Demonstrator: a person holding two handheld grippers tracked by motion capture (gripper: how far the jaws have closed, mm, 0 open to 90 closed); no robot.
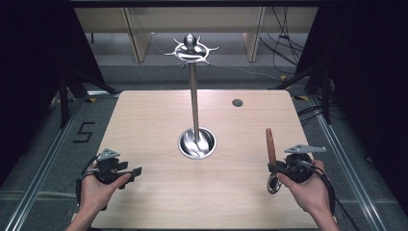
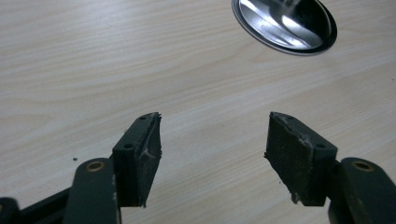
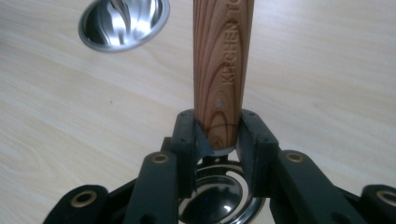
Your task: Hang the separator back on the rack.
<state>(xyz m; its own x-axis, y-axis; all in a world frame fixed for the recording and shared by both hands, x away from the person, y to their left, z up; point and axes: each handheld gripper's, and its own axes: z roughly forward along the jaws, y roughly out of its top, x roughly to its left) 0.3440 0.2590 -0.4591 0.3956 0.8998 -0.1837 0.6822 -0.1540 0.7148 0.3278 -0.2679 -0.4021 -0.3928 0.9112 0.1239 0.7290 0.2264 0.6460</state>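
Pale wooden table (image 1: 144, 120) on grey floor (image 1: 43, 139), black curtains (image 1: 29, 57) either side, cables (image 1: 284, 43) behind.

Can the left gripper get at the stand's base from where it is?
Probably yes: left gripper is open and empty, and bare table lies between it and the stand's base.
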